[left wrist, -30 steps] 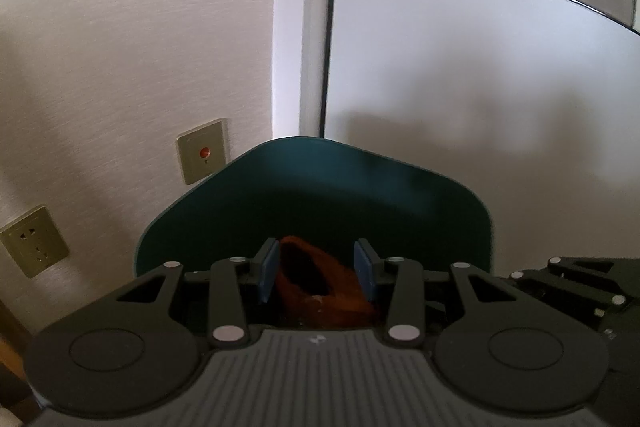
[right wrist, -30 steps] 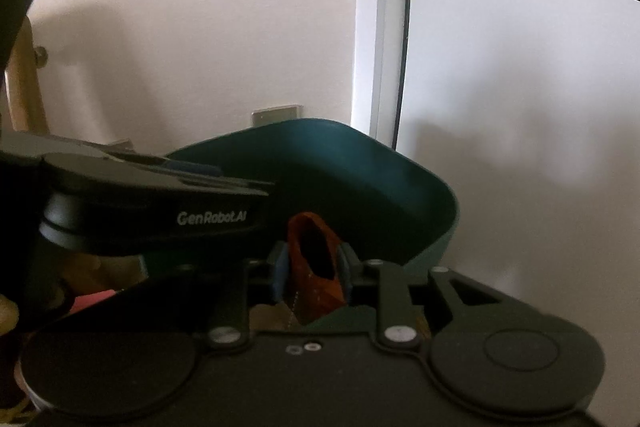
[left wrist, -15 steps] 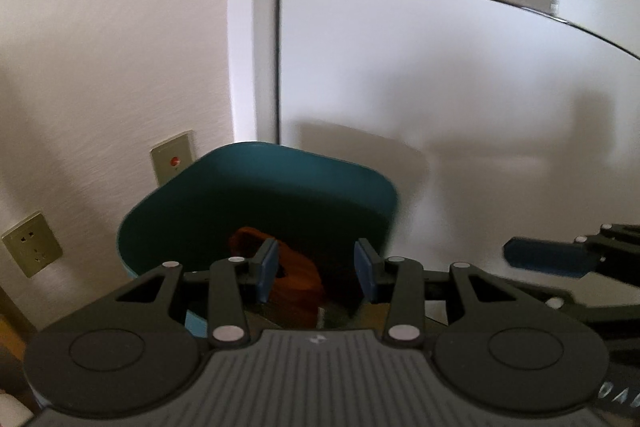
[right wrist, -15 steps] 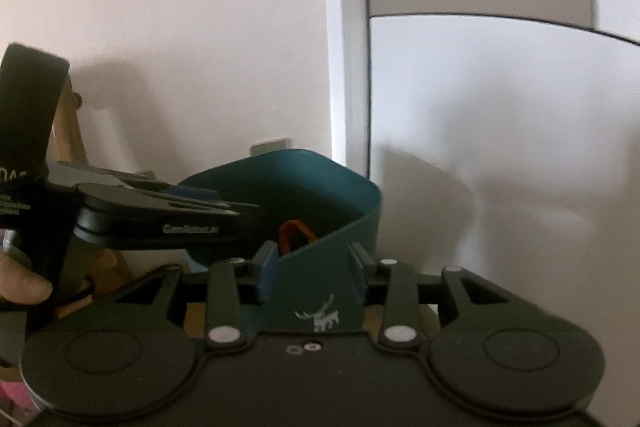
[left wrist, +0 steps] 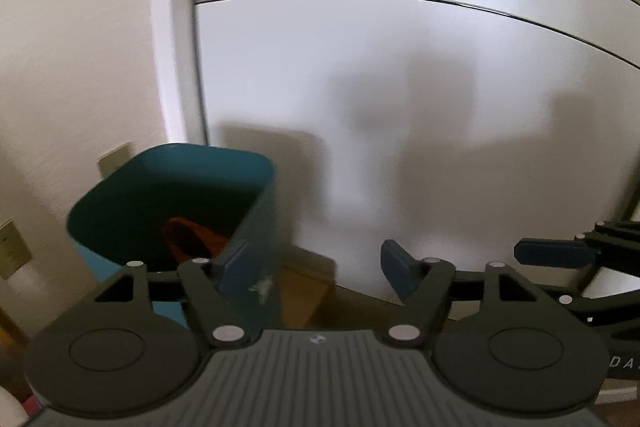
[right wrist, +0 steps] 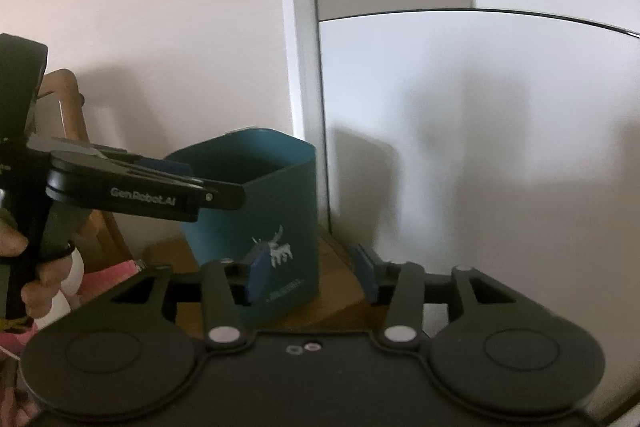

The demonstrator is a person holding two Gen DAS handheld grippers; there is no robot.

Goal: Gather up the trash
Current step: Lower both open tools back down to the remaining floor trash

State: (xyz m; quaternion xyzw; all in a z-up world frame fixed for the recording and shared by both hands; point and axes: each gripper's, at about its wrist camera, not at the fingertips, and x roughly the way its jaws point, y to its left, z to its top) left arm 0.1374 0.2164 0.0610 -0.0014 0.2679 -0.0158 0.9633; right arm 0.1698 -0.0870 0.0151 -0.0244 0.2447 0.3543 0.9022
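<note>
We take the teal bin (left wrist: 256,211) as our landmark. It stands upright on a strip of wooden floor (right wrist: 340,275) in the corner where the plain wall (right wrist: 160,27) meets a white door frame (right wrist: 300,47) and pale panelled doors (left wrist: 400,87). Its rim is open on top, and the room above the rim and in front of its near corner is free. Behind the bin the wall and frame close it in. To the bin's right only bare floor and the door panels show. To its left, in the right wrist view, a curved wooden chair part (right wrist: 72,107) and something pink (right wrist: 116,275) sit close by.

Inside the bin, low against its far-left wall, lies the orange trash (left wrist: 192,239), partly hidden in shadow.

Our left gripper (left wrist: 316,271) points down over the bin's near right corner, its jaws opening with nothing gripped. One blue pad (left wrist: 236,267) sits just before the bin wall, the other out over the floor to the bin's right. A hand (right wrist: 36,267) holds this gripper's handle left of the bin.

Our right gripper (right wrist: 312,279) faces the bin's printed side, where a white deer mark (right wrist: 276,247) shows. Its jaws are opening too, pads apart and pressing on nothing; whether the bin's lower corner lies between them or beyond, we cannot tell.
</note>
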